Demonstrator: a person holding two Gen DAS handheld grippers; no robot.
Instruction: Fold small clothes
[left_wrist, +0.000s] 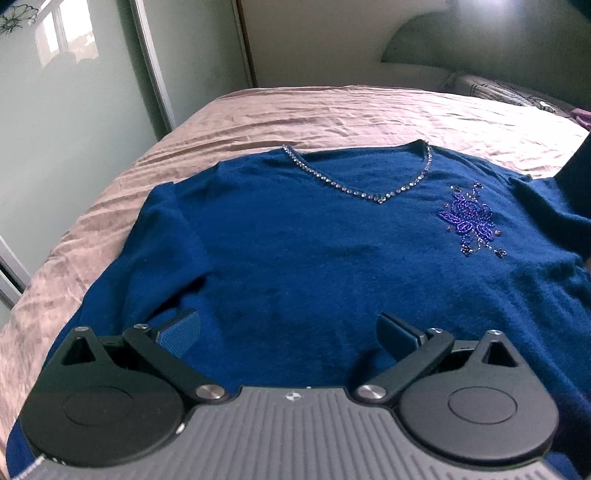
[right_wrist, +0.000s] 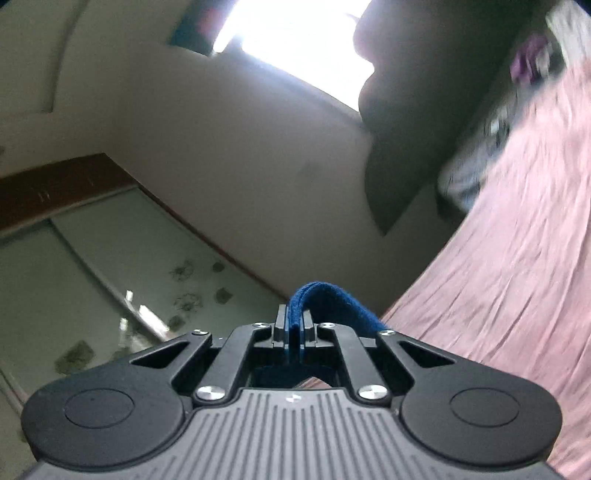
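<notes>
A blue sweater (left_wrist: 295, 240) with a beaded V-neck and a beaded purple flower (left_wrist: 471, 223) lies face up on a pink bedspread (left_wrist: 295, 114). My left gripper (left_wrist: 288, 328) is open and empty, hovering low over the sweater's lower part. My right gripper (right_wrist: 294, 325) is shut on a fold of the sweater's blue fabric (right_wrist: 332, 301) and holds it lifted; the view is tilted and blurred, with the bedspread (right_wrist: 517, 258) to the right.
A mirrored wardrobe door (left_wrist: 74, 92) stands left of the bed. A pillow (left_wrist: 498, 90) lies at the bed's far right by the headboard. A dark shape (left_wrist: 576, 177) intrudes at the right edge.
</notes>
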